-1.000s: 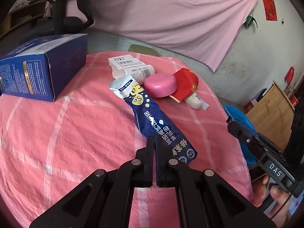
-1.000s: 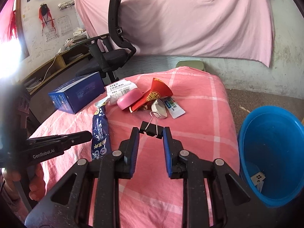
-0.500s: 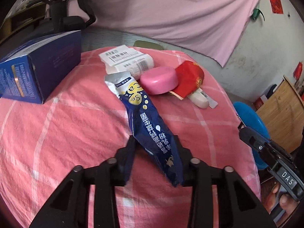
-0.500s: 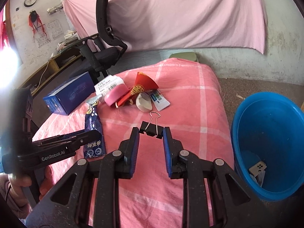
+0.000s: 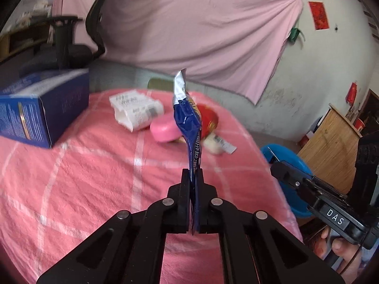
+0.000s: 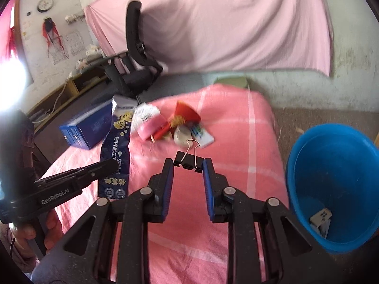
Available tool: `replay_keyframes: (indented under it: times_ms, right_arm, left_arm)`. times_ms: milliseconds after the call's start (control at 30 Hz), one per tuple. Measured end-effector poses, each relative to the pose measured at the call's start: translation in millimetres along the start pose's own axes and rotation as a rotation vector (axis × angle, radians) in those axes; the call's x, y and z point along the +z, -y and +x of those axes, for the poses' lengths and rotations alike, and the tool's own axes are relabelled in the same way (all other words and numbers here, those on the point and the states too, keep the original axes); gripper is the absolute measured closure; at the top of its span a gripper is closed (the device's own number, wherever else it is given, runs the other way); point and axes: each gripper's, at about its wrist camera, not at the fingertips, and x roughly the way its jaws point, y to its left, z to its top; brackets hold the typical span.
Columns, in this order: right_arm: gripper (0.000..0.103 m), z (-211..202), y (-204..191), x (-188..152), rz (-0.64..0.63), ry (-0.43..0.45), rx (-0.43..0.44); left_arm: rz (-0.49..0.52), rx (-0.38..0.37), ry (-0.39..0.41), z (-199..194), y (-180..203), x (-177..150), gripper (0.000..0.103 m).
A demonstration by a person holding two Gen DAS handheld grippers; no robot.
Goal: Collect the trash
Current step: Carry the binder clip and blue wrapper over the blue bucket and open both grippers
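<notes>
From the left wrist view, the left gripper [image 5: 192, 174] is pinching a dark blue snack wrapper [image 5: 188, 120] by its lower end; its jaws have just been closing and are now pressed flat on the foil, which is standing up off the pink checked table [image 5: 83, 177]. Toward the far edge of the table a pink soap bar [image 5: 164, 130], a white labelled packet [image 5: 135, 111] and a red packet [image 5: 208, 120] are lying in a cluster, with a blue carton [image 5: 42, 111] at the far left corner. The blue bucket [image 5: 289, 165] is peeking out past the right edge.

From the right wrist view, the right gripper [image 6: 188, 165] is clamping a black binder clip [image 6: 189, 161] between partly spread jaws. The wrapper is hanging clear of the table at the left, and the bucket is sitting on the floor off the right edge, already holding some scraps.

Judging by this, both items are ready for carrying. The limp wrapper should be kept pinched firmly, carried across over the bucket's mouth, and released only once fully above it.
</notes>
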Motion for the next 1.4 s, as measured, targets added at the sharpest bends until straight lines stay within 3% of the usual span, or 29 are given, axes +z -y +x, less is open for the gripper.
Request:
replay_keyframes:
  times_ms: [400, 567, 733, 967, 1100, 1300, 1400]
  right_arm:
    - [0.057, -103, -4, 7, -0.072, 0.51, -0.115]
    - [0.057, -136, 13, 4, -0.046, 0.636, -0.191]
    - [0.057, -165, 34, -2, -0.008, 0.718, -0.291]
    - [0.057, -177, 64, -9, 0.063, 0.688, -0.382]
    - [0.057, -167, 86, -12, 0.128, 0.575, -0.439]
    - [0.057, -143, 128, -26, 0.255, 0.391, -0.441]
    - [0.057, -135, 137, -31, 0.287, 0.349, -0.437]
  left_arm:
    - [0.185, -0.066, 0.372, -61, 70, 16, 0.102]
    - [0.284, -0.136, 0.437, -63, 110, 30, 0.102]
    - [0.35, -0.214, 0.447, -52, 145, 33, 0.102]
    - [0.409, -0.313, 0.373, -23, 190, 26, 0.102]
    - [0.391, -0.348, 0.286, 1, 207, 30, 0.102]
    - [0.323, -0.371, 0.086, 50, 225, 34, 0.102]
    - [0.281, -0.378, 0.004, 72, 227, 37, 0.102]
